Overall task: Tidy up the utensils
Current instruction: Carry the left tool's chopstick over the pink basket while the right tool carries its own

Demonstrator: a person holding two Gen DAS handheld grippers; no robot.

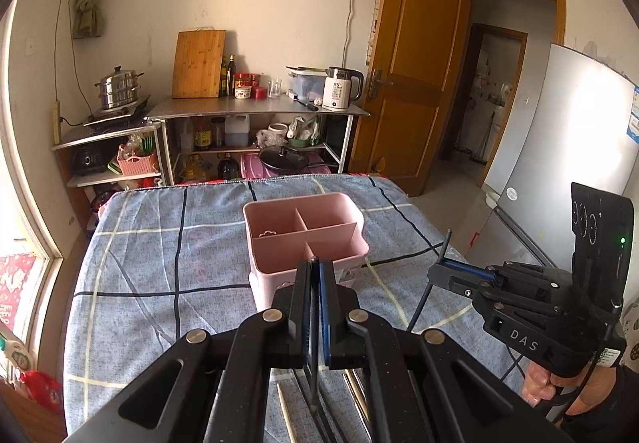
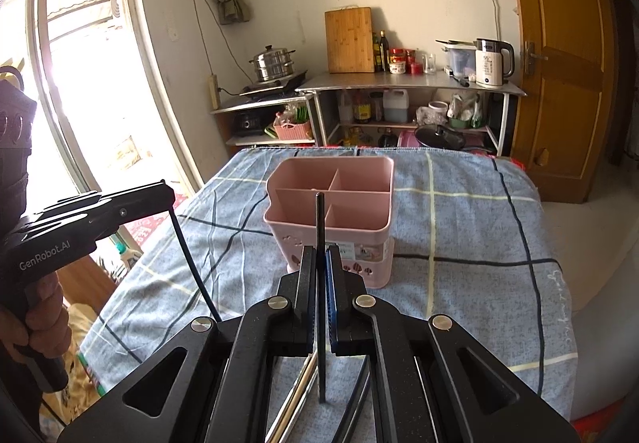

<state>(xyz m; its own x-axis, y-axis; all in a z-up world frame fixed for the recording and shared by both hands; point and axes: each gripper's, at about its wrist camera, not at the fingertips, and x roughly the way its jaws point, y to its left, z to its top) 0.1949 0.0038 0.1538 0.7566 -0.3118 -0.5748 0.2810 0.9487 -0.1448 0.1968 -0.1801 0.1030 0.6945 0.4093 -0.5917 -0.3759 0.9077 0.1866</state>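
From the left wrist view, the left gripper (image 1: 315,263) has its jaws pressed together on a thin black chopstick (image 1: 313,343), which runs nearly upright between the pads, its lower end hanging over the checked blue tablecloth (image 1: 159,243). Just beyond the fingertips stands a pink plastic utensil caddy (image 1: 305,235) with four open compartments, near the middle of the table. To the right, the right gripper (image 1: 441,265) pinches a second black chopstick (image 1: 429,283), steeply upright, leaning slightly right at the top. Below the left gripper lie more utensils, among them a pale chopstick (image 1: 285,411) and a metallic one; I cannot count them surely.

From the right wrist view, the right gripper (image 2: 319,255) is clamped on its black chopstick (image 2: 320,283), standing vertical with its top in front of the caddy (image 2: 331,203). At left, the left gripper (image 2: 167,189) holds the other black chopstick (image 2: 195,267), which slants down and to the right. Silvery chopsticks (image 2: 295,395) lie on the cloth (image 2: 459,235) beneath the fingers.
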